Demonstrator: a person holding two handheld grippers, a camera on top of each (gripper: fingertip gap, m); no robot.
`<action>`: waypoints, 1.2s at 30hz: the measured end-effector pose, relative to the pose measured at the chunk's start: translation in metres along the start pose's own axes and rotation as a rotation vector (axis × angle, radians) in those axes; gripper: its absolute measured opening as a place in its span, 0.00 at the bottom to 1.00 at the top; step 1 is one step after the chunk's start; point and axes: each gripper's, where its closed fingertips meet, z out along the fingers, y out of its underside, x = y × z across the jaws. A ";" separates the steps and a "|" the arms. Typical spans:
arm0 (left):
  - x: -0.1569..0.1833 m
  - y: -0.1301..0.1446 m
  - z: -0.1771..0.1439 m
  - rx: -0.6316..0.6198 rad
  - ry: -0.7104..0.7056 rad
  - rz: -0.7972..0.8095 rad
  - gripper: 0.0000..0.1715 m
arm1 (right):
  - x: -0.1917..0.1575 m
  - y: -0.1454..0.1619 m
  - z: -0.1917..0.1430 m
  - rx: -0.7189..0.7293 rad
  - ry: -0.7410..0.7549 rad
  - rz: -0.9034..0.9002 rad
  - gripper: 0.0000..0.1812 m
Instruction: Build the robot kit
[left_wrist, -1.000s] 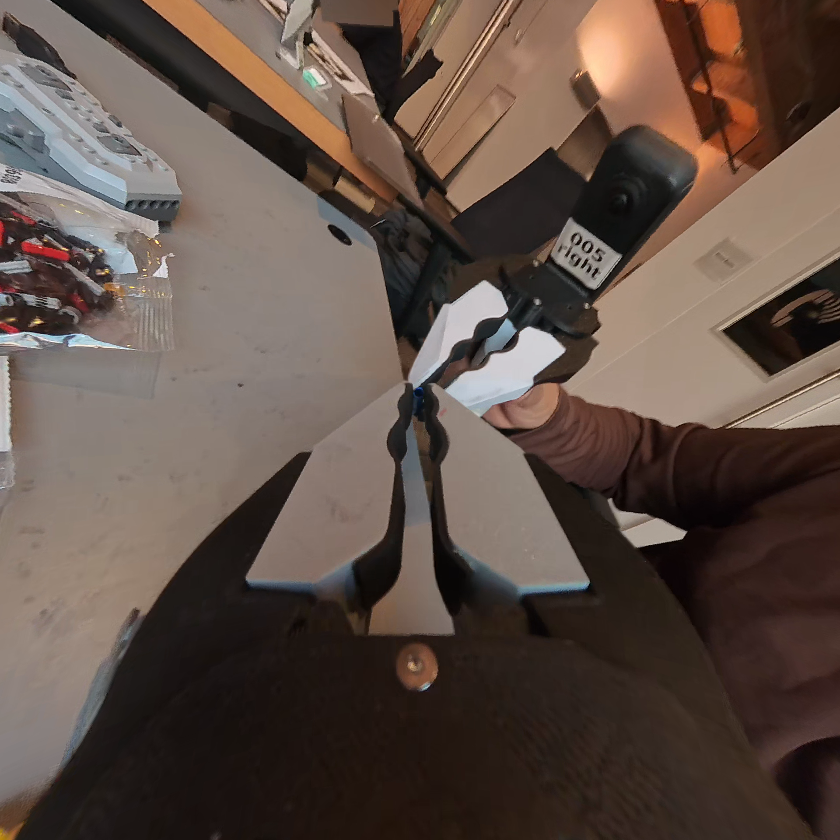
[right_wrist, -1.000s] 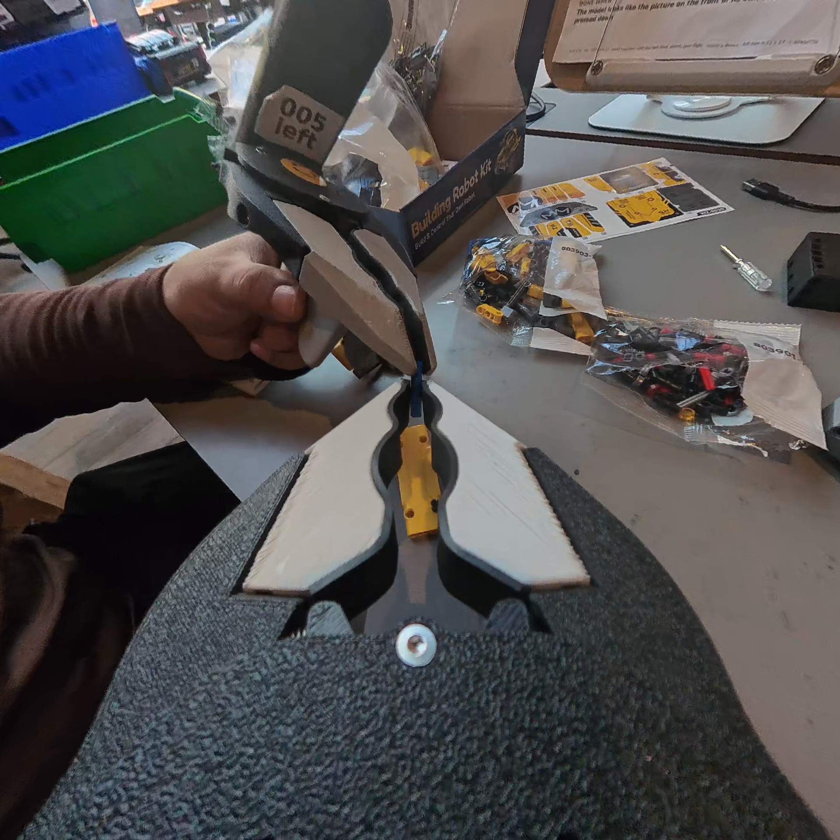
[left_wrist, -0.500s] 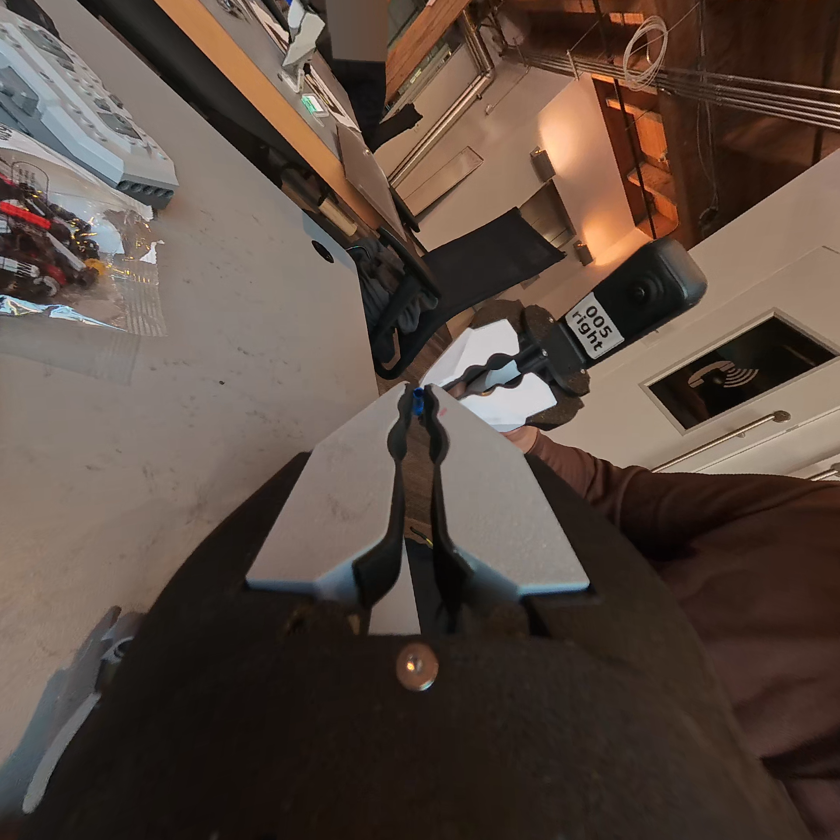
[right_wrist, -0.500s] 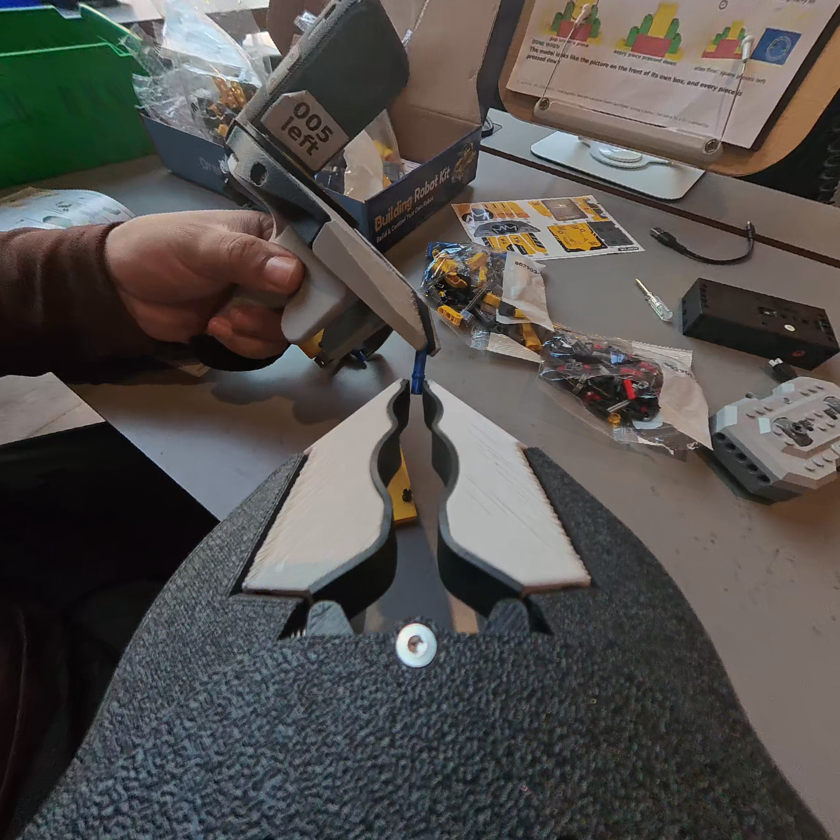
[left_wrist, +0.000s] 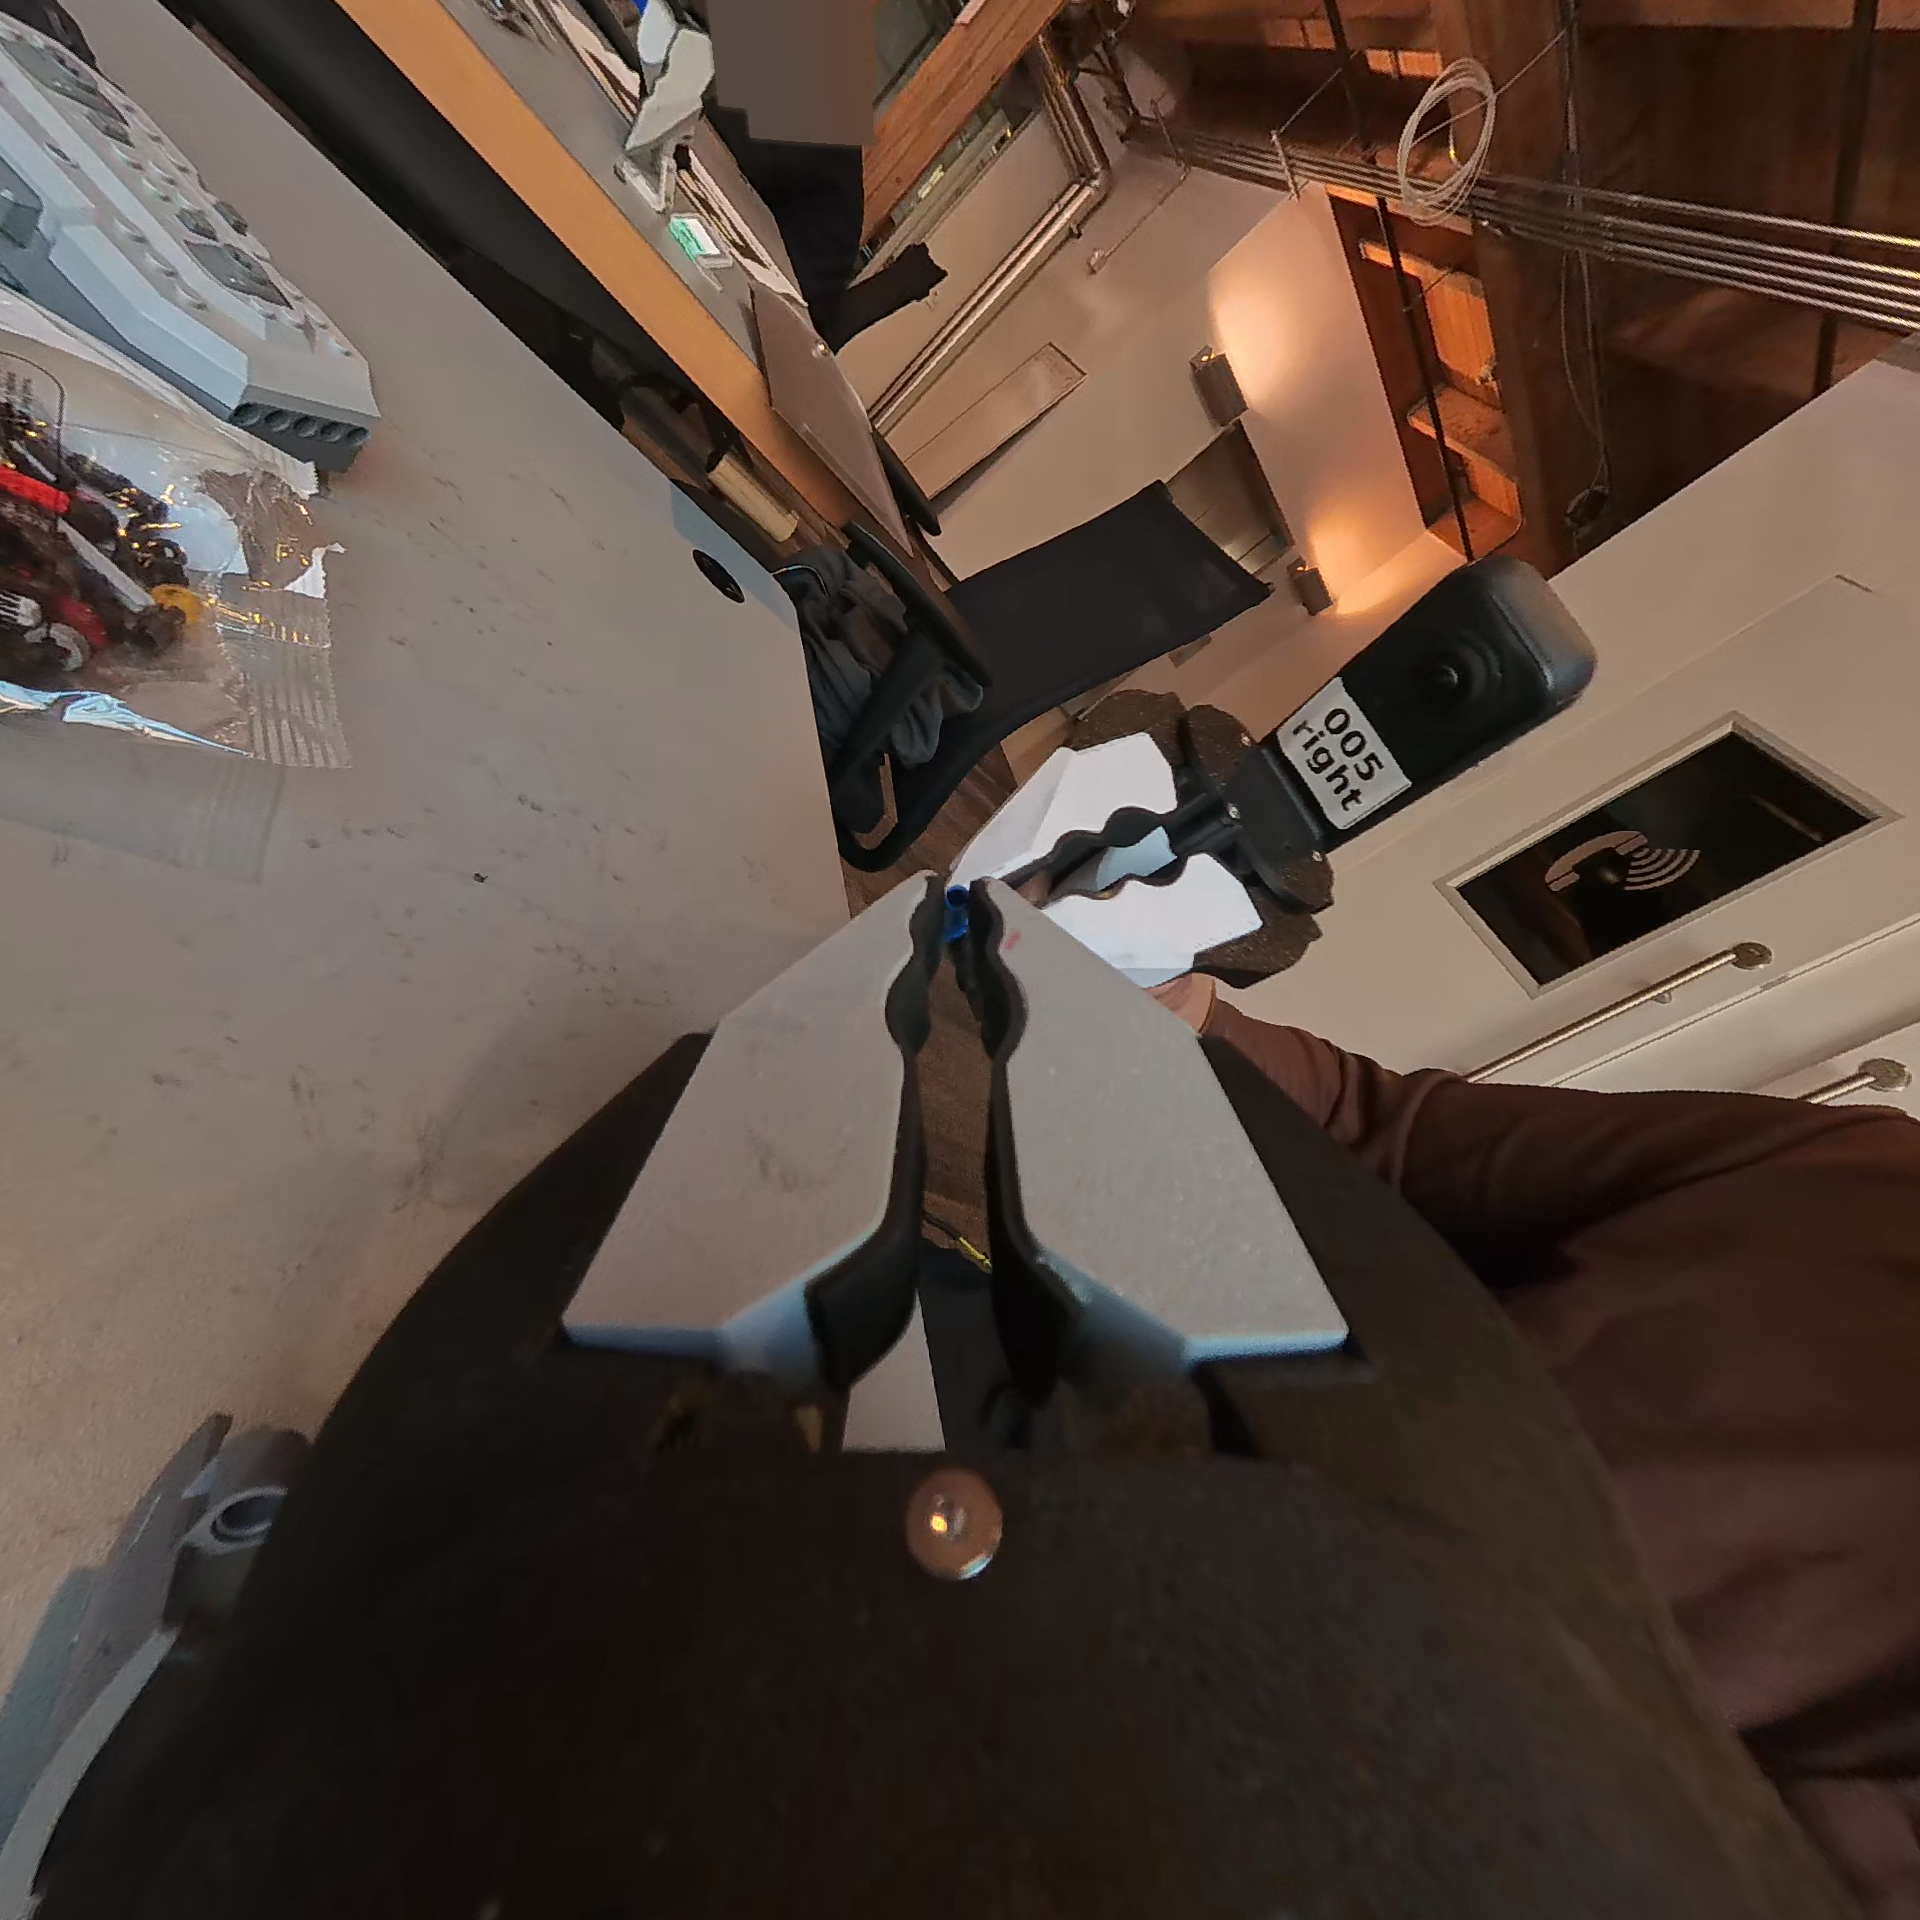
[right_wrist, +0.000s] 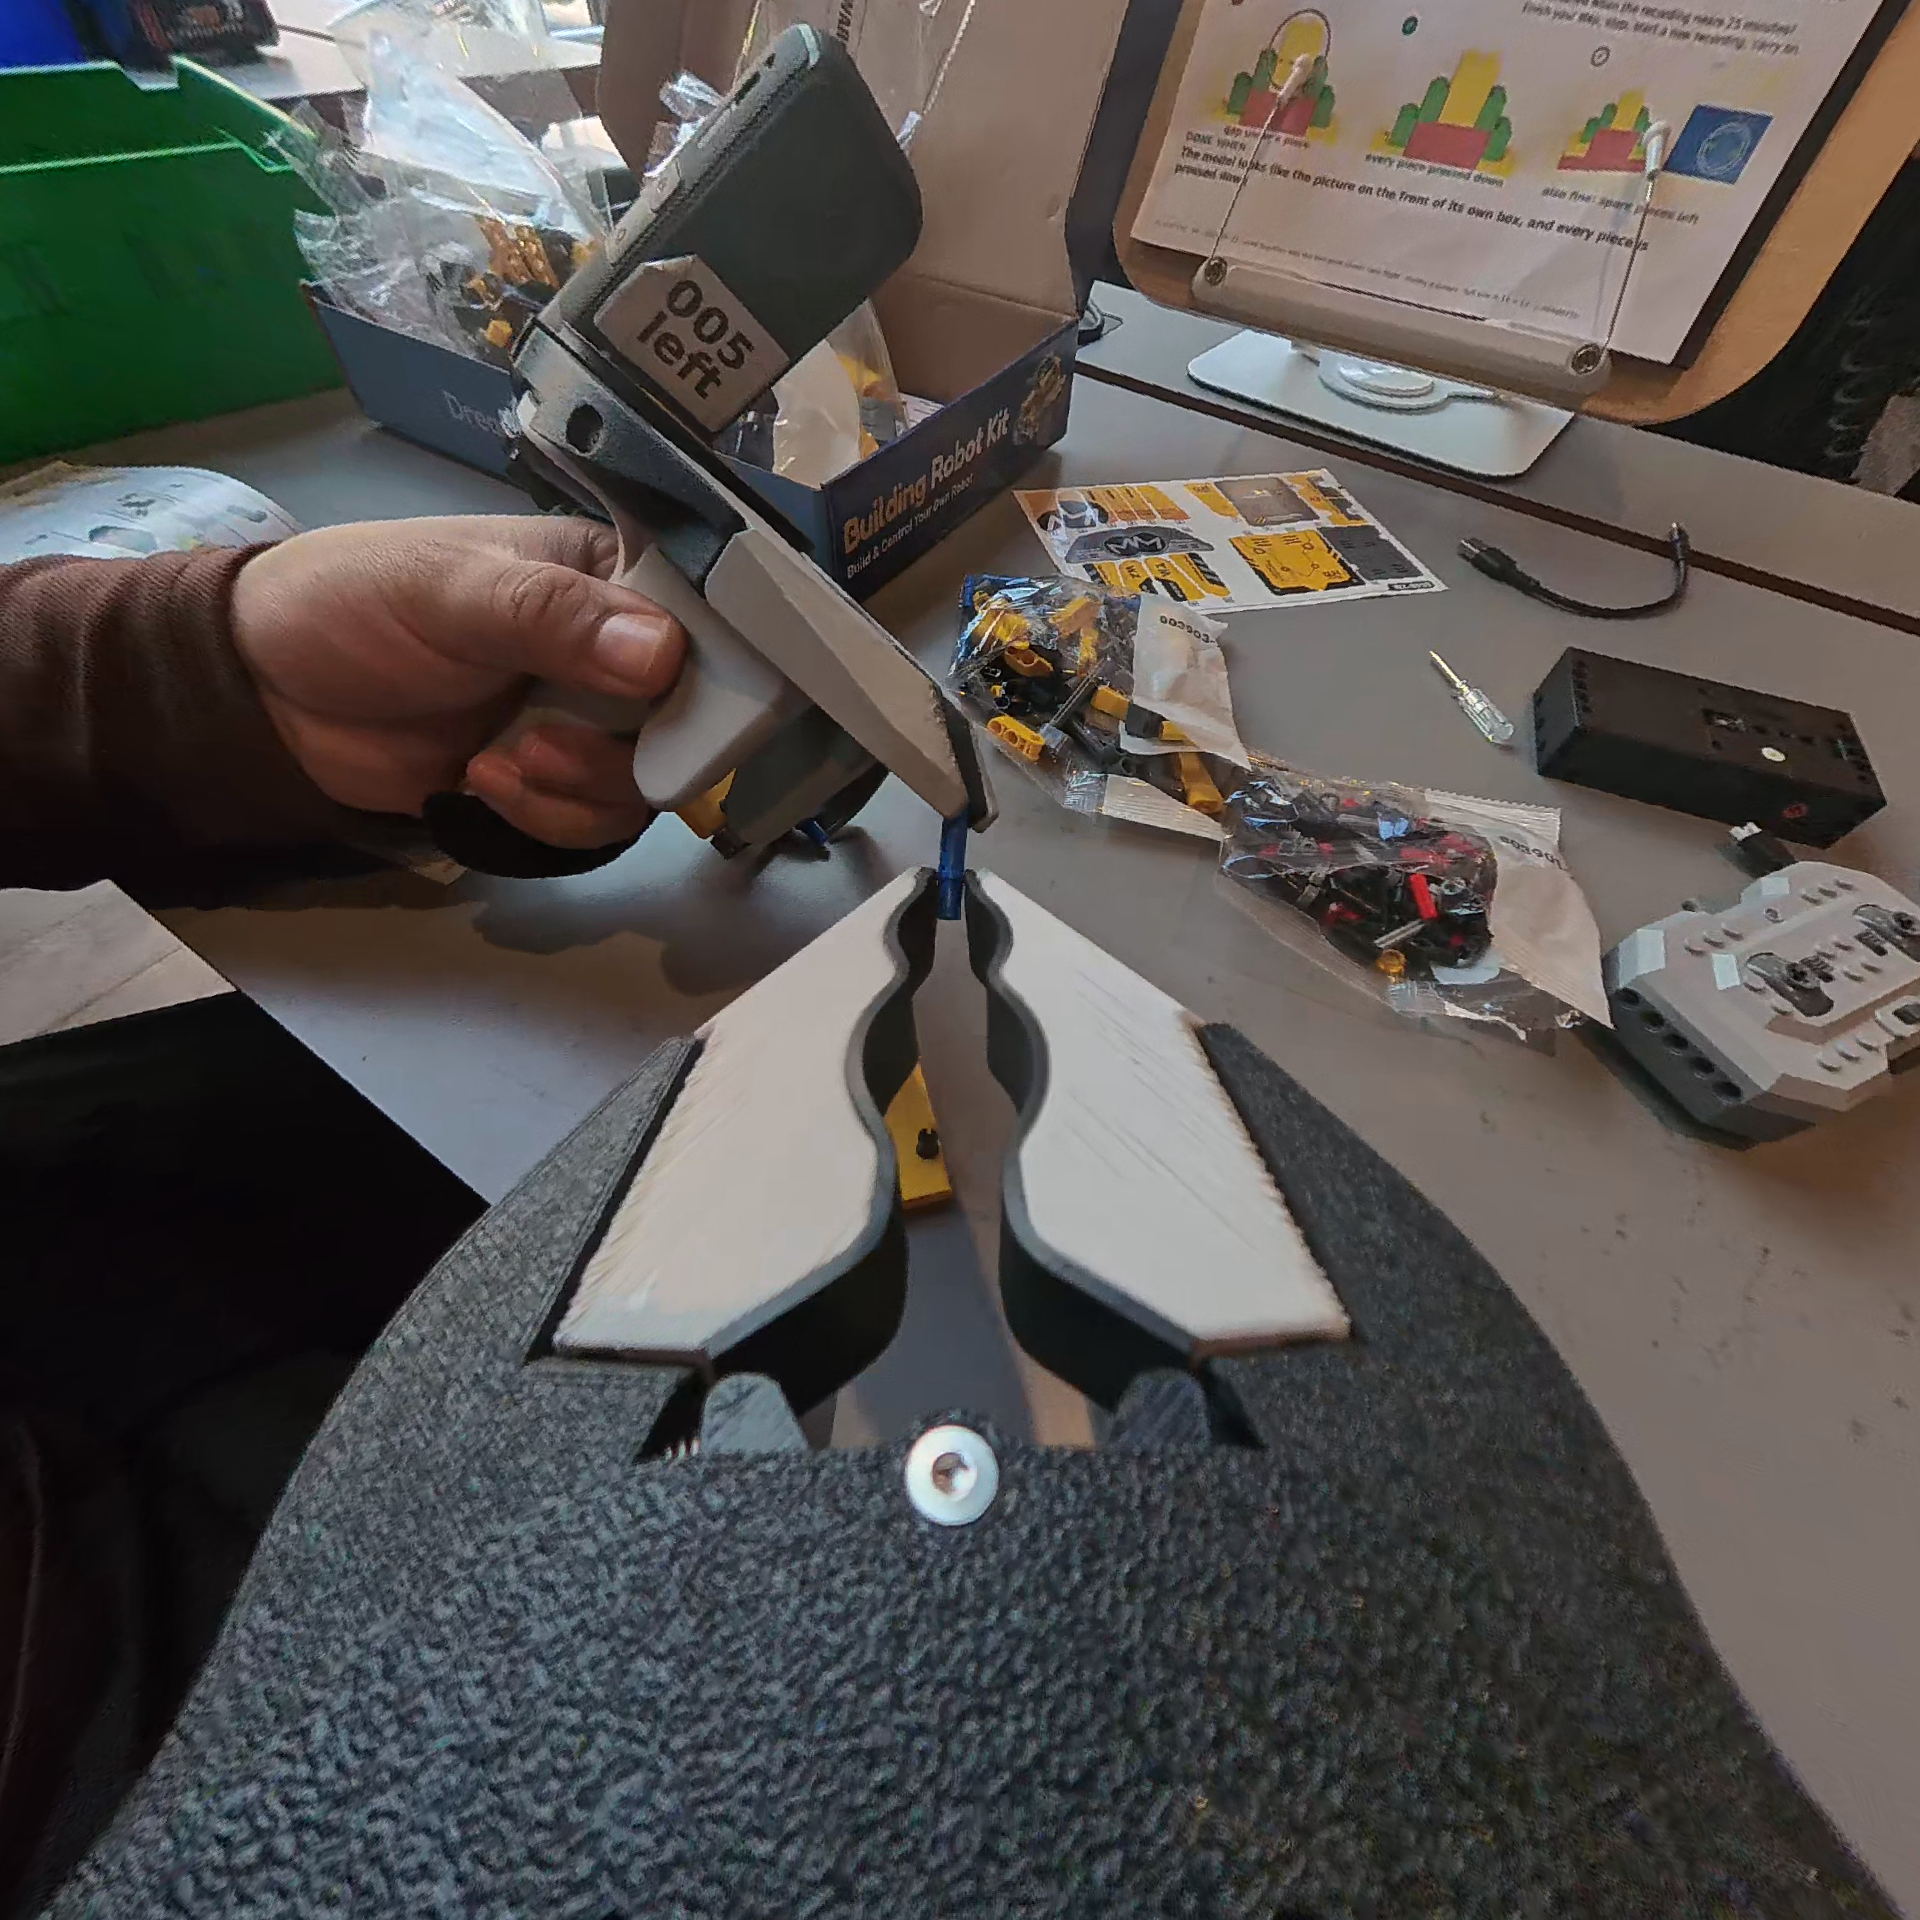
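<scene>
We see two hand-held grippers meeting tip to tip above a grey table (right_wrist: 1558, 1299), with a small blue pin (right_wrist: 950, 871) spanning the gap between them. The left gripper (left_wrist: 954, 904), seen along its own fingers, has its jaws drawn nearly together and pinches the pin at the very tips; in the right wrist view the same tool comes down from the upper left, gripped by a hand (right_wrist: 436, 665) in a brown sleeve. The right gripper (right_wrist: 948, 902) also has its jaws pressed close, and the lower end of the pin sits between its tips; we cannot tell how firmly it bites. Below the right gripper's fingers a yellow piece (right_wrist: 920, 1143) lies on the table, partly hidden. Well to the right of the grippers lie two clear bags of small parts, one yellow-and-black (right_wrist: 1081, 675) and one red-and-black (right_wrist: 1371, 883), with a grey block-built unit (right_wrist: 1766, 997) beyond them, a black box (right_wrist: 1704, 748), a small screwdriver (right_wrist: 1470, 696) and a printed sticker sheet (right_wrist: 1226, 540). Behind the left gripper an open blue cardboard box (right_wrist: 935, 488) holds more bags, next to a green bin (right_wrist: 125, 270). A sheet on a stand (right_wrist: 1455, 156) is propped at the back.
</scene>
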 end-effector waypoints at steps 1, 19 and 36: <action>0.000 0.000 0.000 0.001 -0.001 0.001 0.01 | 0.000 0.000 0.000 0.000 -0.002 0.004 0.03; -0.048 0.074 -0.011 -0.725 -0.347 0.776 0.27 | 0.016 0.068 -0.088 -0.101 -0.110 0.162 0.03; -0.044 0.107 0.011 -0.776 -0.580 0.456 0.20 | -0.011 0.106 -0.121 -0.034 -0.224 0.249 0.03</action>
